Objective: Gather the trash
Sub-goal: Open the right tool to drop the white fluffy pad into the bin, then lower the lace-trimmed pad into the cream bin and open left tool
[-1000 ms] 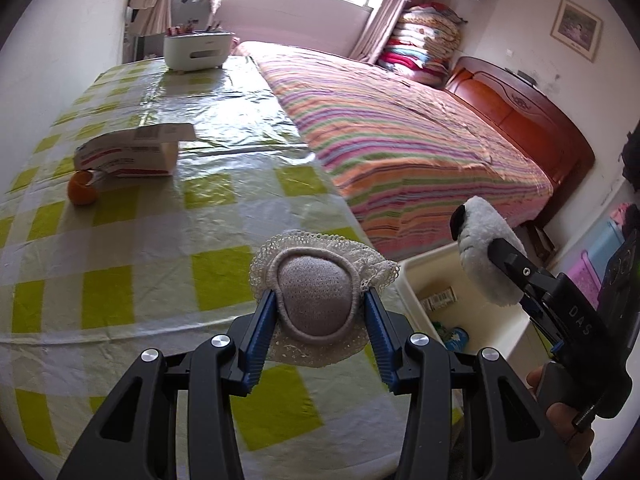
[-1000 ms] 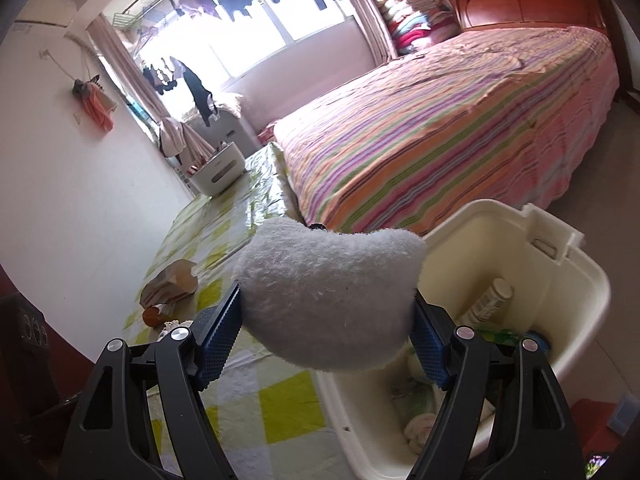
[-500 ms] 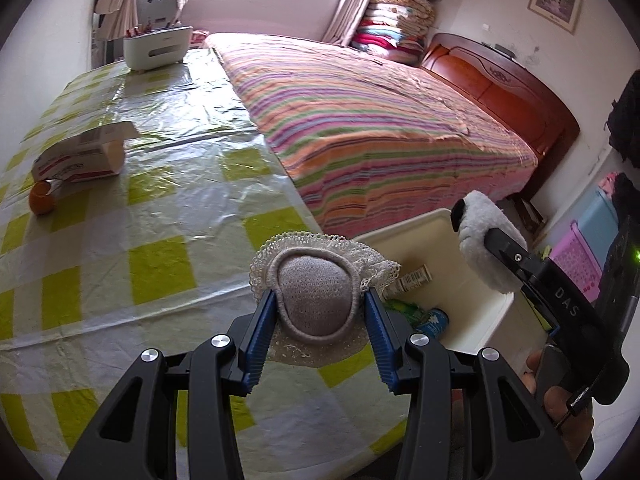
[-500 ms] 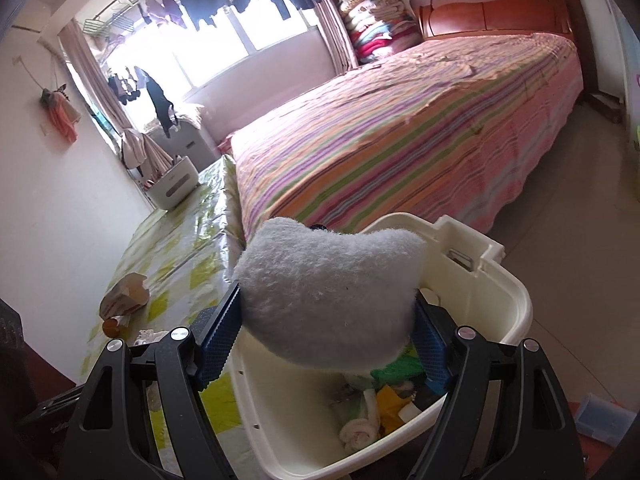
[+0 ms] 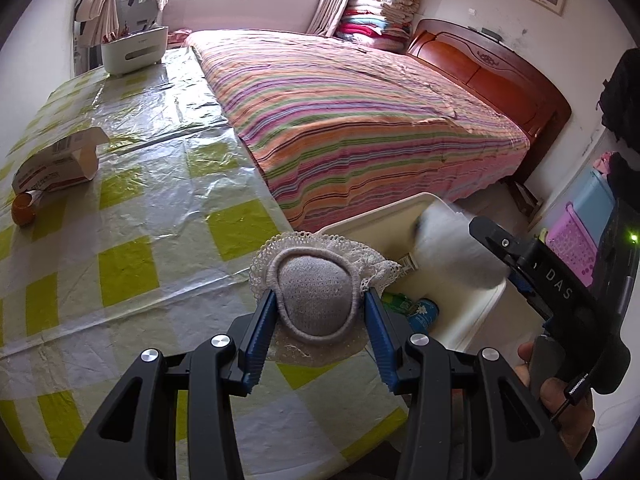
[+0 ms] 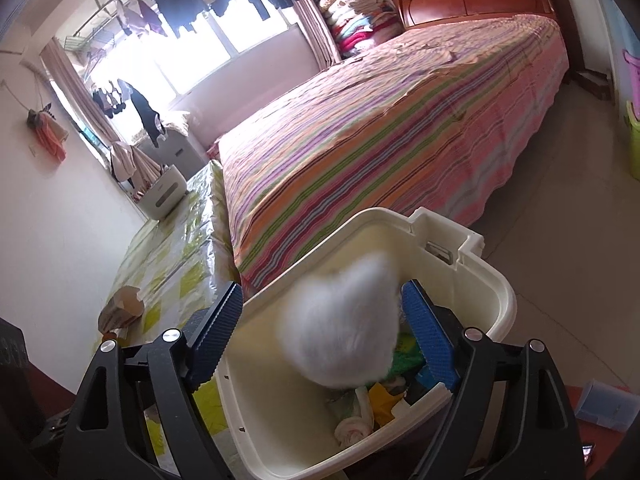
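Two hand-held grippers. Left hand-held gripper (image 5: 320, 312) is clamping a rounded grey knit pad with lace edging (image 5: 316, 300) over the plastic-sheeted checked counter (image 5: 120, 208). Right hand-held gripper (image 6: 324, 324) is standing spread; a fluffy white, blurred puff (image 6: 344, 328) is sitting loose between its ribbed blue pads, above the cream plastic bin (image 6: 480, 276) holding scraps.

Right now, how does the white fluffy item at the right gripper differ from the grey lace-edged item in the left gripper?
The white fluffy item is motion-blurred and sits free between the right gripper's open jaws, over the cream bin. The grey lace-edged item is sharp and clamped in the left gripper, above the checked table. The first is plain and furry; the second is knitted with a lace brim. Both are soft.
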The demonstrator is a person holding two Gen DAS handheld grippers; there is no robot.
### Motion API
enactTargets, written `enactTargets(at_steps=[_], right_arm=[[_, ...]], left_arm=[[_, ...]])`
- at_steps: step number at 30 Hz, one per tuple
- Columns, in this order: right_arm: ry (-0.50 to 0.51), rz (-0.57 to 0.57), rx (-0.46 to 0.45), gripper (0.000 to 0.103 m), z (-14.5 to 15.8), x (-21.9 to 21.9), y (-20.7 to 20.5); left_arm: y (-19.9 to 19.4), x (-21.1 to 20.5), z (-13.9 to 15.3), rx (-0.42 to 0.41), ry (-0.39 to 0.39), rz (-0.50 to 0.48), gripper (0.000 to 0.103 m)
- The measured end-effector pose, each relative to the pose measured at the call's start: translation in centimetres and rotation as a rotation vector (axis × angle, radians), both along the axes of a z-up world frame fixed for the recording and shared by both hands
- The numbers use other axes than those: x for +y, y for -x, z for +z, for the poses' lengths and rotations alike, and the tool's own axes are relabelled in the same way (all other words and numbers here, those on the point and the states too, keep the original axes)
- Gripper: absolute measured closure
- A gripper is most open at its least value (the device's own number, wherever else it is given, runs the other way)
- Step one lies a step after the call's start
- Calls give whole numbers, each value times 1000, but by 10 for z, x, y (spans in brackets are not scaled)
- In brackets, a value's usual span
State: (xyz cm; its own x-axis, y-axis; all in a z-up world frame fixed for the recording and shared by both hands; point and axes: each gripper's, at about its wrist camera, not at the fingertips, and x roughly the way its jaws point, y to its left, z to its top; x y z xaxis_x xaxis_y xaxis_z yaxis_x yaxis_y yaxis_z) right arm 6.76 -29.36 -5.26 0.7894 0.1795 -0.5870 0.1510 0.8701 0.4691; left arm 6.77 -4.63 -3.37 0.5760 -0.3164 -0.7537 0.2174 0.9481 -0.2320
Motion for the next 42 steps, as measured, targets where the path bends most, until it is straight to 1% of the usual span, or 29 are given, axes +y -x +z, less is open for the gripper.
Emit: enactTargets(at_steps=[7,13,19,23,30,34,42], right_arm=[[-36,-27,-26,20,7,-8,5],[-69,-73,-70,20,15,-19,13],[-105,-117,-100,19,18,-28,20],[-121,-126,-98,19,14,-28,22],[-141,-125,-89,18,8,-29,19],[-153,-118,-82,18,7,-30,16],[-167,-106,-69,18,3,-35,12]], left_arm=[[-2,-4,-1,4,-7,-11,60],[-5,-7,-2,5,-12,-19,60],[-15,-21,-1,-1,-28,-49,60],[-21,-33,-1,-2,-41,-72,60],[-30,-58,-3,-4,-93,-120,60],[-34,-66,-6,7,-104,-129,58],[-37,-69,-7,-7,-103,-113,57]])
